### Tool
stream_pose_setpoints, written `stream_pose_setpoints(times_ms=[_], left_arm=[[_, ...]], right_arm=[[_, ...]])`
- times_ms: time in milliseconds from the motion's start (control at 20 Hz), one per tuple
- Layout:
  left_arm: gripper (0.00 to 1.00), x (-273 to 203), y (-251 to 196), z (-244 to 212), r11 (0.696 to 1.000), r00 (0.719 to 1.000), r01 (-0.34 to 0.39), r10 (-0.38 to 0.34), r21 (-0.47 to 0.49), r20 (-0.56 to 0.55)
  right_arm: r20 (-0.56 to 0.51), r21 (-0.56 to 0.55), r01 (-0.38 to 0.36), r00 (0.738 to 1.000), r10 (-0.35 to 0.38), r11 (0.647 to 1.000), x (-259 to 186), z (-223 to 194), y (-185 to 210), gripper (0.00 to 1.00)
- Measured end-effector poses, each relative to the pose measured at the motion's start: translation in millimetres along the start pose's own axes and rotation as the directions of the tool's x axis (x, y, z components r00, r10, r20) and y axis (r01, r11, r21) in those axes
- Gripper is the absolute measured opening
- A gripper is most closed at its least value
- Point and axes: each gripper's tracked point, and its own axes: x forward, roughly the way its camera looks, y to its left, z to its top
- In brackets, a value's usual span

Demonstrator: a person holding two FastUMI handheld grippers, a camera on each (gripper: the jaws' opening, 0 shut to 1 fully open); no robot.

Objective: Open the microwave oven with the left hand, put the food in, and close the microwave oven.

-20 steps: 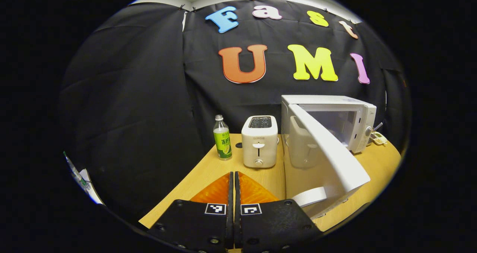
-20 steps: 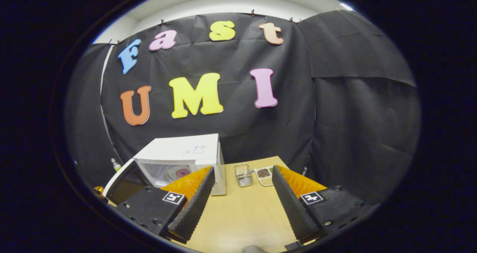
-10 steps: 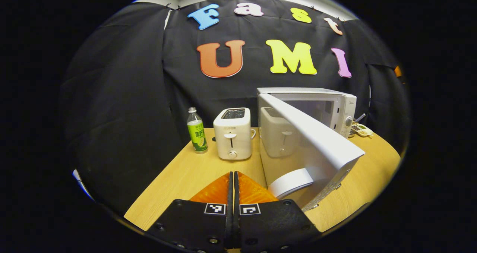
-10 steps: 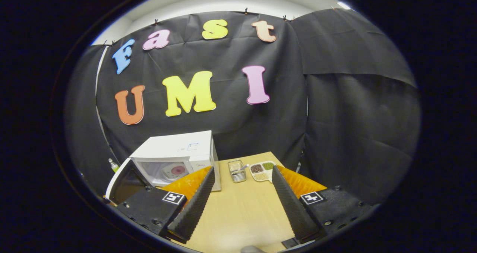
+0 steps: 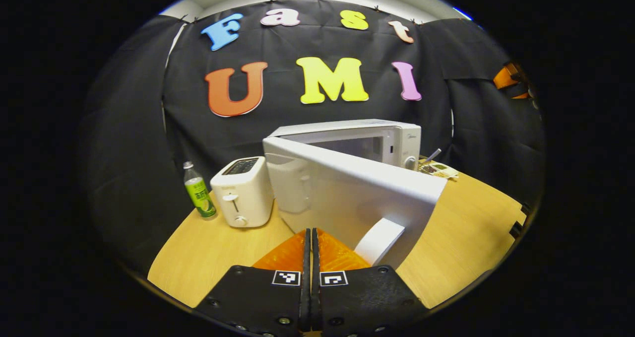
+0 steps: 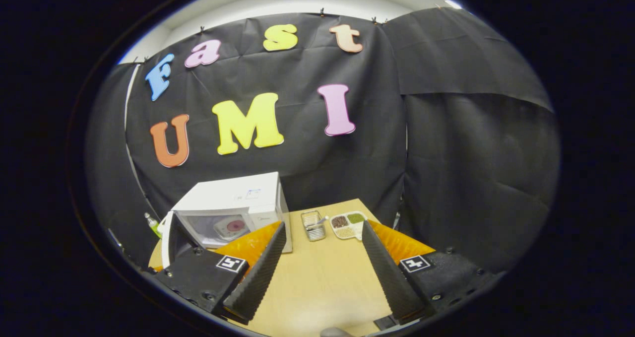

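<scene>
The white microwave (image 5: pixel 367 133) stands on the wooden table with its door (image 5: pixel 347 188) part open, hinged on the left. My left gripper (image 5: pixel 311 237) is shut with nothing in it, its tips close to the door's outer face beside the white handle (image 5: pixel 379 240); whether they touch is unclear. In the right gripper view the microwave (image 6: pixel 233 198) is at the left, and a plate of pink food (image 6: pixel 233 225) rests inside behind the dark door (image 6: pixel 171 237). My right gripper (image 6: pixel 323 225) hangs open and empty above the table.
A white toaster (image 5: pixel 243 190) and a green-labelled bottle (image 5: pixel 199 190) stand left of the microwave. A metal container (image 6: pixel 312 225) and a divided tray of grains (image 6: pixel 349 224) sit to its right. The table (image 6: pixel 322 282) is bare under my right gripper.
The microwave door has swung inward toward the oven as my shut left gripper moved round its outer face. My right gripper stayed open, drifting slightly.
</scene>
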Motion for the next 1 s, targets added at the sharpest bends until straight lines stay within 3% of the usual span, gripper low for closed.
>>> stream_pose_setpoints(times_ms=[250, 300, 350, 650, 1000], left_arm=[[0.00, 31, -52, 17, 0.995, 0.996, 0.083, -0.084, 0.049, 0.024], [0.12, 37, -61, 20, 0.994, 0.995, 0.098, -0.099, 0.051, 0.026], [0.00, 44, -70, 23, 0.992, 0.993, 0.112, -0.113, 0.051, 0.030], [0.00, 88, -118, 42, 0.980, 0.979, 0.193, -0.196, 0.052, 0.048], [0.00, 148, -142, 61, 0.974, 0.974, 0.212, -0.218, 0.083, 0.061]], right_arm=[[-0.013, 0.004, 0.018, 1.000, -0.018, 1.000, 11, 1, -18, 0.98], [-0.020, 0.009, 0.024, 1.000, -0.024, 1.000, 14, -1, -22, 0.98], [-0.027, 0.008, 0.027, 0.999, -0.027, 1.000, 18, -2, -25, 0.98], [-0.034, -0.005, 0.061, 0.998, -0.061, 0.998, 31, 3, -44, 0.98], [-0.051, -0.020, 0.115, 0.992, -0.116, 0.993, 37, 1, -71, 0.98]])
